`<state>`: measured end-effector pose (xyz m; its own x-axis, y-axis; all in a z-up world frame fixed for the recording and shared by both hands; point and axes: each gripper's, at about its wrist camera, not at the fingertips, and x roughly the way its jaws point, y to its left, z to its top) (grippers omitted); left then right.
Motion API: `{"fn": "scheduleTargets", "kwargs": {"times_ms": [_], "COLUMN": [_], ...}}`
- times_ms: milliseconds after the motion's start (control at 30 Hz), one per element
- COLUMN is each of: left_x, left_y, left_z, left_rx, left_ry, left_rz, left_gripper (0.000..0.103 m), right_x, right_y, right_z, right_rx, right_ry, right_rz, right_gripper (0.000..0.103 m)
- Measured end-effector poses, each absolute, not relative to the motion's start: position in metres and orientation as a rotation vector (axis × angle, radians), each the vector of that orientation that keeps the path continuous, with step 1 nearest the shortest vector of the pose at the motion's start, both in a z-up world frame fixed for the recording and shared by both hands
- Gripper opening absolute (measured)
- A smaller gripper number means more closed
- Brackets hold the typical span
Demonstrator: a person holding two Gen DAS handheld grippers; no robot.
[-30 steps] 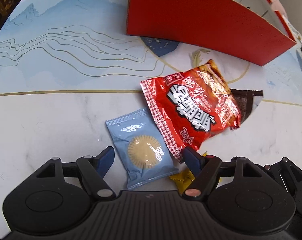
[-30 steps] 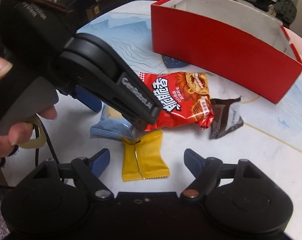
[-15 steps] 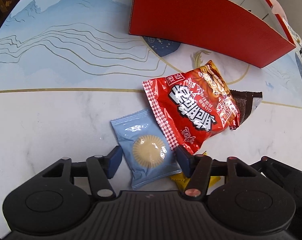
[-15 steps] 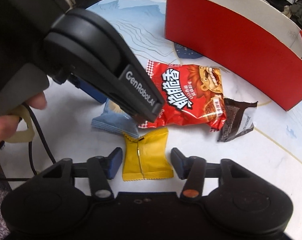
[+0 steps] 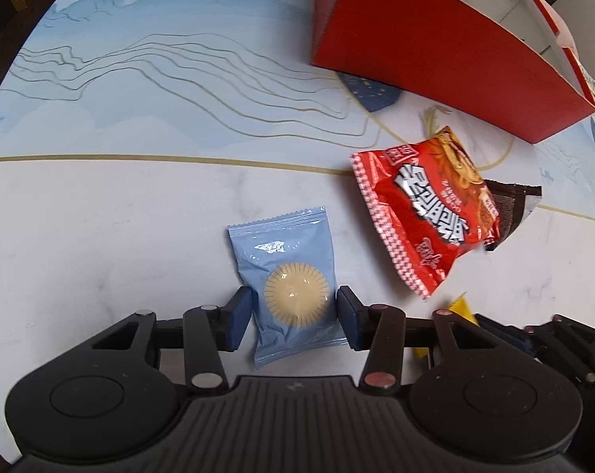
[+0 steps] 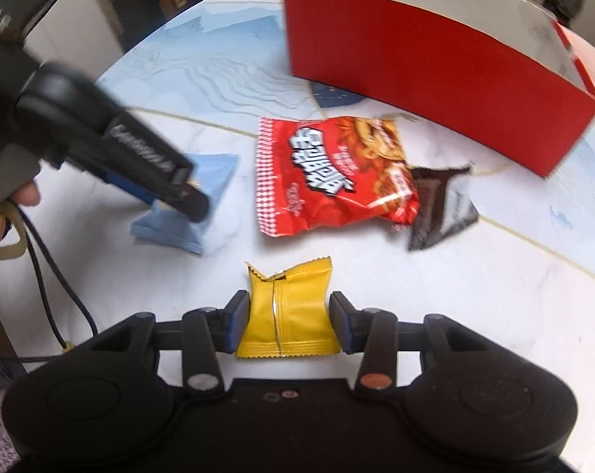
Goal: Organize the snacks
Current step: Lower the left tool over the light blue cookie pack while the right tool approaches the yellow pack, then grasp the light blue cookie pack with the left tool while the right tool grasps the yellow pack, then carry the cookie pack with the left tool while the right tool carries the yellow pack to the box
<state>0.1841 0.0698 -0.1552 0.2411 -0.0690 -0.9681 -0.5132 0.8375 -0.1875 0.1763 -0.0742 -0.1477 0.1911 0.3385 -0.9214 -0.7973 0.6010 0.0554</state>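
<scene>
Pinching from both sides, your left claw [image 5: 294, 311] has its blue pads against the edges of the light blue biscuit packet [image 5: 287, 282], which lies flat on the counter [image 5: 100, 236] with its round biscuit picture sitting right between the pads. Your right claw [image 6: 289, 321] is narrowed the same way around the yellow snack packet [image 6: 287, 315], pads touching its left and right edges, seam side up. Between and beyond the two packets lies the red noodle-snack bag [image 6: 329, 175], apart from both, and its far right end overlaps a dark brown wrapper [image 6: 439, 205]. Farther back on the counter stands the open red box [image 6: 435, 67], white inside; what it holds cannot be made out from either view. In the right wrist view your left claw reaches in from the left, over the blue packet.
</scene>
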Motion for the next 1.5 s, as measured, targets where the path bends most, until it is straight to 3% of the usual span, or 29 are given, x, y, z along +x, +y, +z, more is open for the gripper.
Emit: {"fn": "scheduleTargets", "kwargs": {"times_ms": [333,567,700,833,933,1000,1167,1500], "left_x": [0.196,0.198,0.198,0.196,0.194,0.192,0.188,0.178], "left_y": [0.062,0.057,0.053,0.052,0.052,0.053,0.056,0.069], "left_z": [-0.154,-0.161,-0.161,-0.161,-0.161,-0.161,-0.161,-0.160], "left_rx": [-0.482,-0.439,-0.411,-0.400,-0.404,-0.411,-0.433,-0.512], "left_ry": [1.299,1.321,1.324,1.319,1.313,1.312,1.302,1.295], "left_rz": [0.310,0.322,0.320,0.318,0.319,0.319,0.312,0.324], "left_gripper": [0.052,0.052,0.052,0.050,0.048,0.047,0.047,0.047], "right_x": [0.185,0.174,0.163,0.150,0.139,0.131,0.128,0.144], "right_y": [-0.112,-0.115,-0.111,-0.103,-0.097,-0.092,-0.086,-0.097], "right_z": [-0.131,-0.136,-0.139,-0.140,-0.142,-0.145,-0.149,-0.143], "right_rx": [-0.289,-0.337,-0.404,-0.504,-0.588,-0.652,-0.724,-0.583], "right_ry": [1.152,1.162,1.141,1.108,1.078,1.060,1.046,1.061], "right_rz": [0.753,0.755,0.769,0.793,0.825,0.837,0.848,0.801], "right_gripper": [0.039,0.036,0.041,0.072,0.072,0.068,0.043,0.035]}}
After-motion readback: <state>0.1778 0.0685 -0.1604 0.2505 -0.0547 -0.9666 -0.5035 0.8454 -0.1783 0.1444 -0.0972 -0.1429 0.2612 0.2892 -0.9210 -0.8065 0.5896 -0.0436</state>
